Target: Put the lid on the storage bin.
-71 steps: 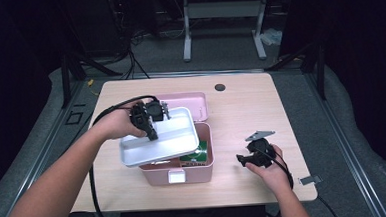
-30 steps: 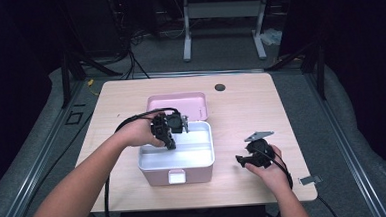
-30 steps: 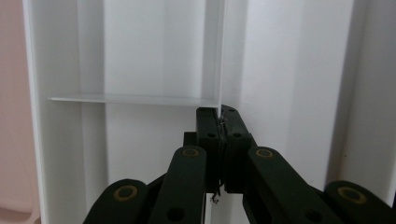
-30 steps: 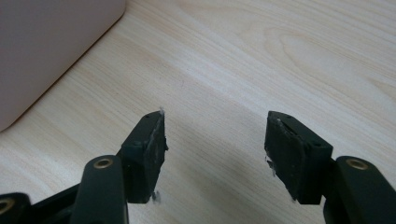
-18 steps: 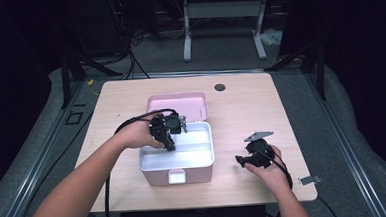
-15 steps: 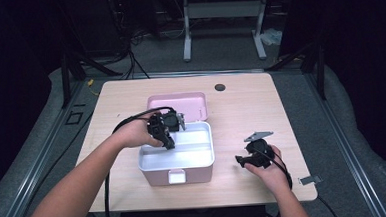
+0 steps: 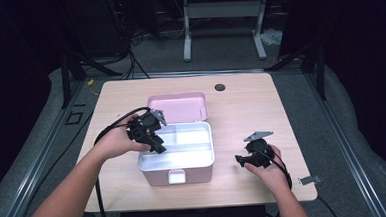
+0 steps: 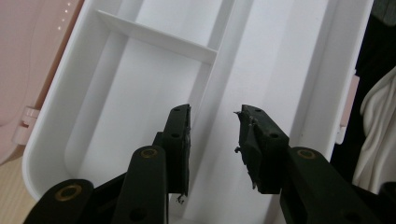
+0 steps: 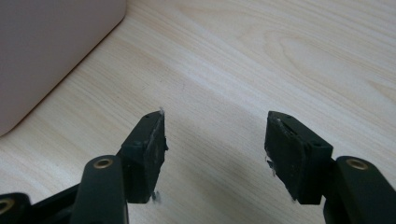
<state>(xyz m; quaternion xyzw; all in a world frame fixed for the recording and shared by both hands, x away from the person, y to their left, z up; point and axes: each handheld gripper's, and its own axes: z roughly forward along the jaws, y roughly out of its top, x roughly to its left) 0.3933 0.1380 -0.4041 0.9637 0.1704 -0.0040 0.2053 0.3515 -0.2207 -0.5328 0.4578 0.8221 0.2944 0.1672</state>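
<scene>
A white divided tray point(image 7: 183, 145) sits level in the top of a pink box point(image 7: 177, 178), whose pink lid point(image 7: 178, 106) lies open behind it. My left gripper point(image 7: 155, 140) hovers over the tray's left part. Its jaws have just been opening and hold nothing. In the left gripper view the tray point(image 8: 140, 70) lies below the left gripper point(image 8: 212, 116), its long divider ridge running under the gap. My right gripper point(image 7: 241, 160) rests low over the table to the right of the box, open and empty. The right gripper view has the right gripper point(image 9: 215, 126) over bare wood, beside the pink box wall point(image 9: 46, 46).
The wooden table point(image 7: 241, 111) has a small black round insert point(image 7: 220, 87) near its far edge. A small metal piece point(image 7: 310, 180) lies at the near right corner. A black cable point(image 7: 100, 143) loops from the left gripper across the table's left side.
The tray, held tilted above the box at first, now sits flat in it. The left gripper has let go, opened its jaws and drawn back to the left. The right hand has kept still.
</scene>
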